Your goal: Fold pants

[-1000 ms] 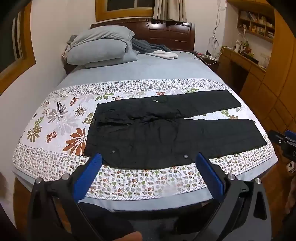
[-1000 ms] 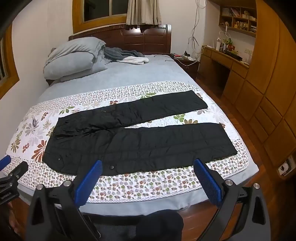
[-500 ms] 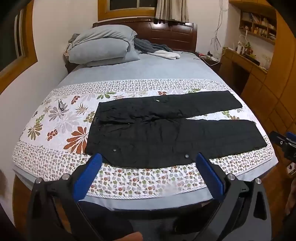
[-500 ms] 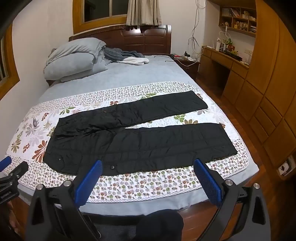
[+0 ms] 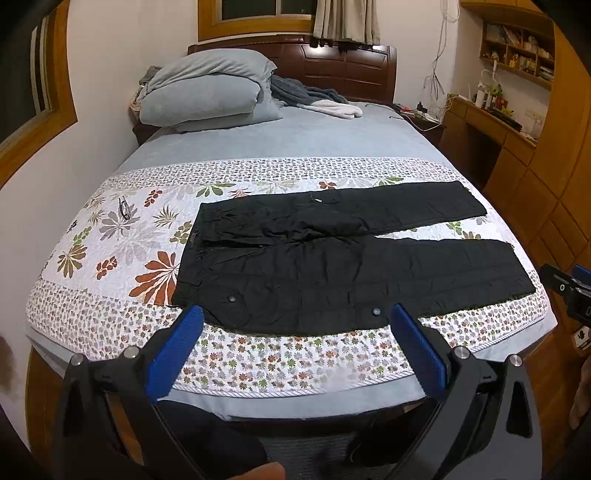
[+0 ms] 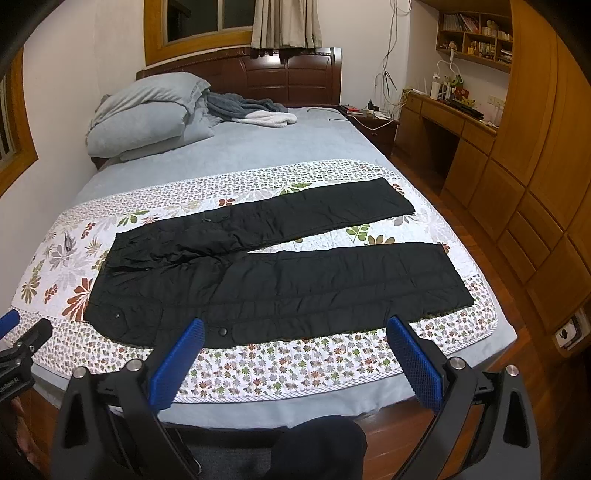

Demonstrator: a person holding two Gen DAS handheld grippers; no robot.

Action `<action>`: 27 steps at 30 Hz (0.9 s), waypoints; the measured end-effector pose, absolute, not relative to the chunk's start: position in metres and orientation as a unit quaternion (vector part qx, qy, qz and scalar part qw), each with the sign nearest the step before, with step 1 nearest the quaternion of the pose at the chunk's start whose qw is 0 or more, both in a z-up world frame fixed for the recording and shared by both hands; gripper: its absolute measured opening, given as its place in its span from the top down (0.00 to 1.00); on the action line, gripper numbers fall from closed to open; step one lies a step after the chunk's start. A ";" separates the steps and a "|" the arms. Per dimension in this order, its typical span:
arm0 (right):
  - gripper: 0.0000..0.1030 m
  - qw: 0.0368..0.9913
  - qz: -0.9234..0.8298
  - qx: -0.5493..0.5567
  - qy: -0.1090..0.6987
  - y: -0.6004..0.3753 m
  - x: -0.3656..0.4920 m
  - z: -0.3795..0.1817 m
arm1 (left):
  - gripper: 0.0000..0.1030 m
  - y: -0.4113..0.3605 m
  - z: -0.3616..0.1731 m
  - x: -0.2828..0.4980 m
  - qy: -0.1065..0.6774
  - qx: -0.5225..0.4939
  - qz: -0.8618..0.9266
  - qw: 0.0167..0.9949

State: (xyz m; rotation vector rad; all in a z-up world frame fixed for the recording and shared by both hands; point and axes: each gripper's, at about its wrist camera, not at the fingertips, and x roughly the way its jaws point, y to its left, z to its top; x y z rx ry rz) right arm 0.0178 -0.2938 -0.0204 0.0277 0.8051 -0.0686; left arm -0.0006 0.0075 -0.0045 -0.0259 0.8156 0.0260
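- Warm indoor light is filling the room evenly from above; no lamp is showing.
- The window (image 6: 207,18) is showing dark.
- The black pants (image 5: 332,266) are swallowing detail, reading nearly flat.
- Shadows on the bed (image 5: 295,136) are staying soft.
- Fisheye distortion is bowing the walls and wardrobe (image 6: 546,184), and black vignetting is cutting the corners.
- Focus is holding sharp throughout.

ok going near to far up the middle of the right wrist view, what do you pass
open right gripper → floral quilted bed cover → black quilted pants → plain grey-blue bedsheet → dark wooden headboard → beige curtain
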 end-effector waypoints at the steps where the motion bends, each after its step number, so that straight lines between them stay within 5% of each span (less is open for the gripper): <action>1: 0.03 0.919 -0.034 0.013 0.392 -0.293 0.018 -0.020 | 0.02 0.008 -0.004 0.000 0.397 -0.013 0.013 0.918; 27: 0.03 0.918 -0.036 0.013 0.396 -0.289 0.021 -0.024 | 0.02 0.011 -0.003 0.000 0.397 -0.011 0.013 0.918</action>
